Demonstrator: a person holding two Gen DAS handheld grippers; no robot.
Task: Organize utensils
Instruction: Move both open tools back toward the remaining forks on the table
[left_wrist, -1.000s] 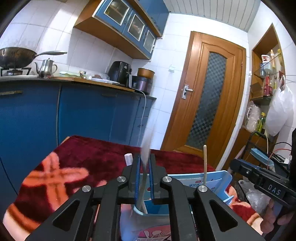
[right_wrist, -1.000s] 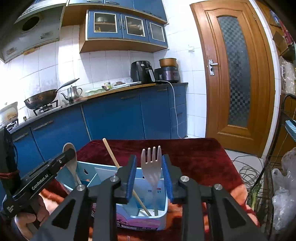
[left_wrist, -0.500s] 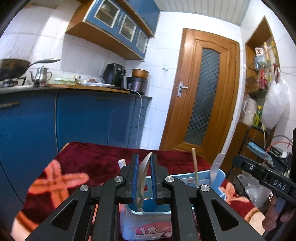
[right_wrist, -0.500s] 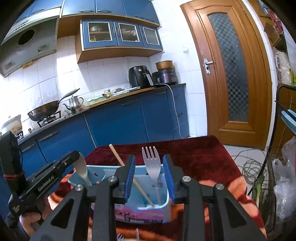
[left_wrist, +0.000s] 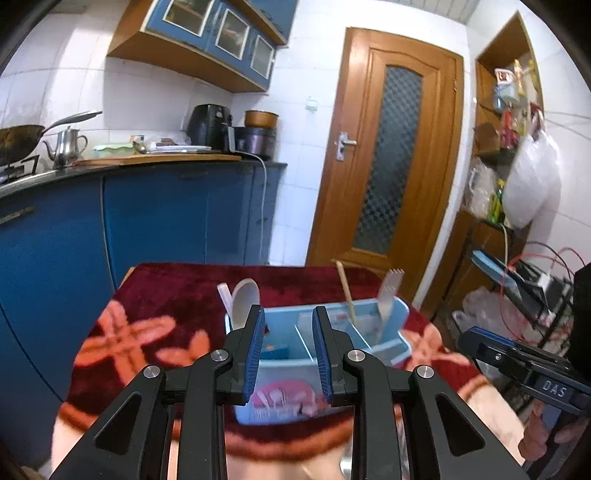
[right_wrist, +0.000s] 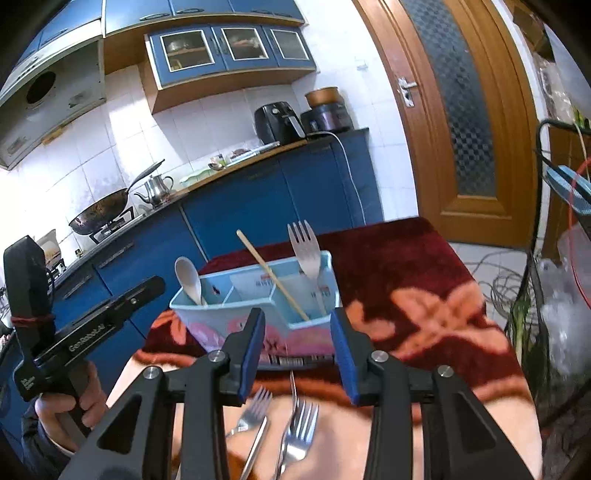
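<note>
Now fork (right_wrist: 308, 254) upright in caddy (right_wrist: 236, 325), spoon (right_wrist: 189, 278)

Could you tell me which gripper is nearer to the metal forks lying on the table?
Right. The right gripper hangs just above the metal forks; the left gripper faces the organizer's spoon end.

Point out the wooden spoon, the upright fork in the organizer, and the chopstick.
wooden spoon (right_wrist: 188, 275): right wrist view, on its bowl.
upright fork (right_wrist: 304, 247): right wrist view, below its tines.
chopstick (right_wrist: 271, 275): right wrist view, mid-shaft.
</note>
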